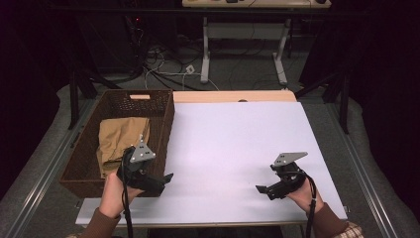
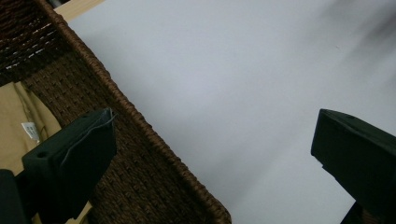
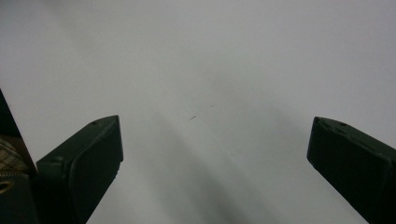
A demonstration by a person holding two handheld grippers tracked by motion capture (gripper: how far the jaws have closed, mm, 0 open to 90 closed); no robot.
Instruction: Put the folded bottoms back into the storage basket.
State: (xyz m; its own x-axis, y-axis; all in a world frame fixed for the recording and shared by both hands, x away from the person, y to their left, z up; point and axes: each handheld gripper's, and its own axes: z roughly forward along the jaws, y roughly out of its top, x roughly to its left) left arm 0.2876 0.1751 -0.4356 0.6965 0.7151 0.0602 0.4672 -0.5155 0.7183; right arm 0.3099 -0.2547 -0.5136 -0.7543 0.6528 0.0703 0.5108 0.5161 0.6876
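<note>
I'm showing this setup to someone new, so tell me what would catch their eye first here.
First, the dark woven basket at the table's left edge, with a folded tan cloth lying inside. Next, the bare white table top spreading to its right. Then the two hand-held tools near the front edge: the left gripper by the basket's corner and the right gripper over the white surface, both with fingers apart and empty.

A tan folded garment [image 1: 121, 141] lies flat inside the dark brown woven basket [image 1: 163, 130], which sits along the table's left edge. A small white label [image 2: 31, 131] shows on the cloth. The basket's right wall borders the white tabletop.
</note>
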